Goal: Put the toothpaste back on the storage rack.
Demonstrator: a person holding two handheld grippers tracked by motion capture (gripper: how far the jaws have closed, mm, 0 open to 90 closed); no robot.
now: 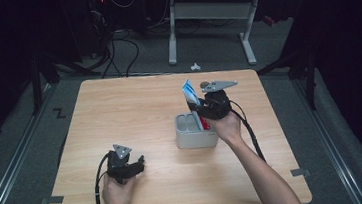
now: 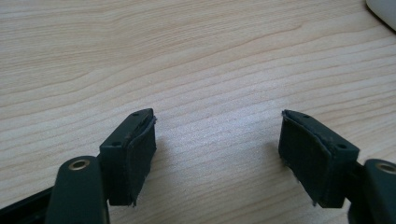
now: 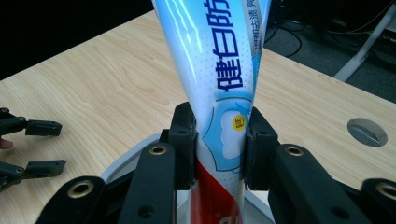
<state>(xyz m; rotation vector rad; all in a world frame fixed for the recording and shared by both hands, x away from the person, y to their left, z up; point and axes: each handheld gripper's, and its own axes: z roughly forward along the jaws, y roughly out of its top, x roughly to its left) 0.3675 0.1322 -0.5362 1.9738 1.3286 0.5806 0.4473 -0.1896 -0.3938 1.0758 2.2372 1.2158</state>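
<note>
My right gripper is shut on a white, blue and red toothpaste tube that stands upright with its red lower end inside a grey two-compartment holder. From above, the tube sticks up out of the holder's right compartment, and the right gripper clasps it just over the rim. My left gripper rests low on the table near the front left, open, with nothing between its pads. Bare wood lies under the left gripper.
The wooden table has free room at the left and back. A round grey cable cap sits in the tabletop beyond the tube. A white desk frame and cables stand on the floor behind the table.
</note>
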